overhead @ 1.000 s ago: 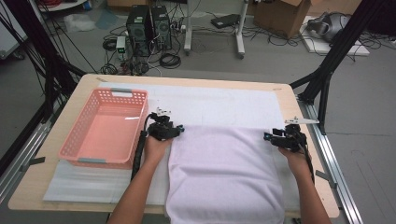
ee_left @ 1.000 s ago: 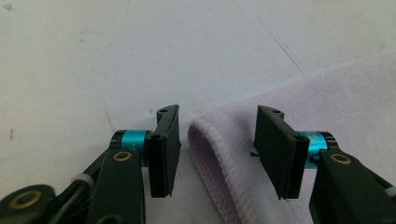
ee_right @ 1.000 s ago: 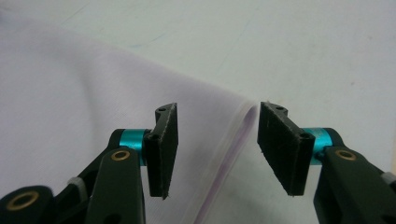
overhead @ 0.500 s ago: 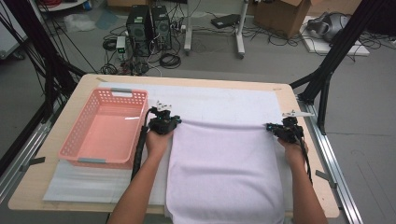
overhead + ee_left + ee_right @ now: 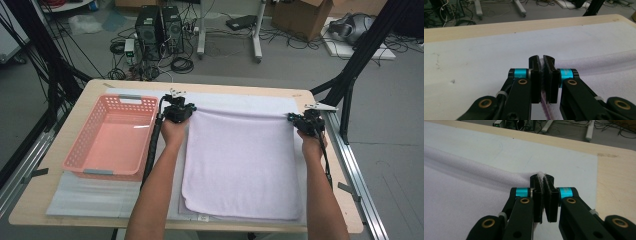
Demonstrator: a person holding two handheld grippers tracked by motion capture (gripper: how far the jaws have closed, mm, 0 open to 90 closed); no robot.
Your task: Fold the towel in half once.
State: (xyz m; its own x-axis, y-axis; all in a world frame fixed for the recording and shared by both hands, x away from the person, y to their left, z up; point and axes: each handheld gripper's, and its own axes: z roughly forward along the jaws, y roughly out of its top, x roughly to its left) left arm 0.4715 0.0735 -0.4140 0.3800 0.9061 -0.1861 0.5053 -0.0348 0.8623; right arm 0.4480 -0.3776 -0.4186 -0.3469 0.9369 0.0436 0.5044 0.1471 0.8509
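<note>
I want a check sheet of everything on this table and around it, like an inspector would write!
Surface: wooden table with a white mat laid over it.
Job's things: pale lilac towel spread flat on the mat; its far edge is lifted at both corners.
Clutter: empty pink basket at the left of the table.
Grippers: left gripper shut on the towel's far left corner; right gripper shut on its far right corner. Both have just closed, with cloth between the jaws.
Cables: a black cable trails along the left forearm; loose cables lie on the floor.
Surroundings: computer towers, a cardboard box, black frame poles.
</note>
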